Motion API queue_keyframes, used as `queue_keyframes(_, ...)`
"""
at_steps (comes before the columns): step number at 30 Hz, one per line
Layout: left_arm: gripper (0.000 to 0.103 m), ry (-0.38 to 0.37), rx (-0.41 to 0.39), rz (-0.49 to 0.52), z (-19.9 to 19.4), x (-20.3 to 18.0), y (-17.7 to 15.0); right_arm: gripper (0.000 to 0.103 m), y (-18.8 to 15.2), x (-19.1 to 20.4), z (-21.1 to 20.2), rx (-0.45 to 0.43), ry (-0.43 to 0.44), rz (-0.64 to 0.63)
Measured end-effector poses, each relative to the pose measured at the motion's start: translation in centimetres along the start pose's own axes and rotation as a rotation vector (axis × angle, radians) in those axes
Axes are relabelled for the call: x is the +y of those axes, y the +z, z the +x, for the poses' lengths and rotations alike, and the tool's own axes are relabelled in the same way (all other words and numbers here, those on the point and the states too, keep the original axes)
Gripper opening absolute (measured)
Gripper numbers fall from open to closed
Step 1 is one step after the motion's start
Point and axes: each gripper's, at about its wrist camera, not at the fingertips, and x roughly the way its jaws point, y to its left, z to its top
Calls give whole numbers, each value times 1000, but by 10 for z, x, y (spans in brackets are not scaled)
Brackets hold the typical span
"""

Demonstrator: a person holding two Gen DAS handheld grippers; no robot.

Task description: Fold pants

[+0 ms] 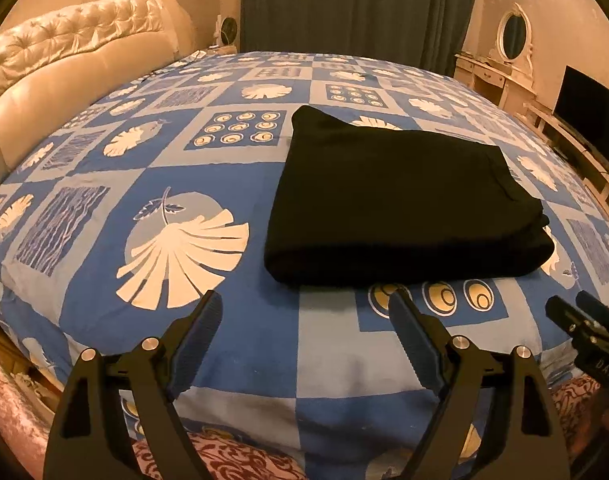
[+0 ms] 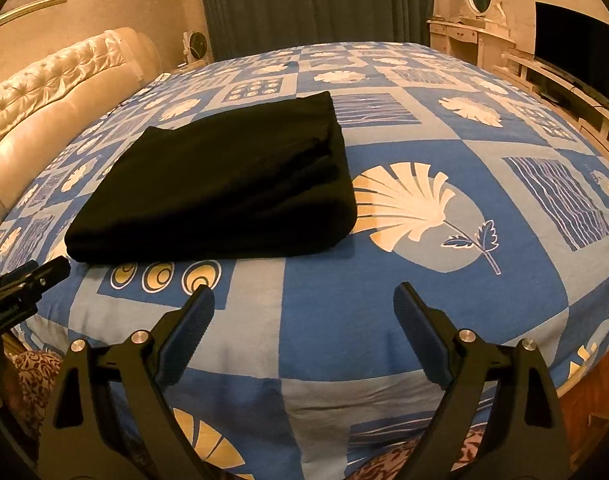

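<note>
- The black pants [image 1: 400, 200] lie folded into a compact, thick rectangle on the bed's blue patterned cover [image 1: 208, 168], beyond both grippers and touched by neither.
- The left gripper [image 1: 304, 300] hangs over the near edge of the bed with its jaws spread wide and nothing between them; only bedcover shows in the gap.
- The right gripper [image 2: 304, 292] likewise stands wide open and empty above the near part of the cover [image 2: 424, 280].
- In the left wrist view the pants sit right of centre, their near folded edge just past the right fingertip; the stacked layers show at the right end.
- In the right wrist view the pants [image 2: 224, 188] sit to the left, and the layered end faces the camera's middle, so the separate folds read more clearly here.
- Each view catches the other tool at its margin: the right gripper's tips at the lower right edge of the left view, the left gripper's tip at the lower left of the right view.
- The left view shows more of the tufted cream headboard [image 1: 68, 64]; the right view shows more of the dark screen [image 2: 576, 52] on its low stand.
- Both show the dark curtain [image 1: 356, 4] and a vanity with an oval mirror [image 1: 513, 32].
</note>
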Motion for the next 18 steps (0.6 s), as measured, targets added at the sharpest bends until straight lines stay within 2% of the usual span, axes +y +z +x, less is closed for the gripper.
queue_keyframes(18,84,0,23,-21,3,2,-2,91,-2,6,2,8,5,-2)
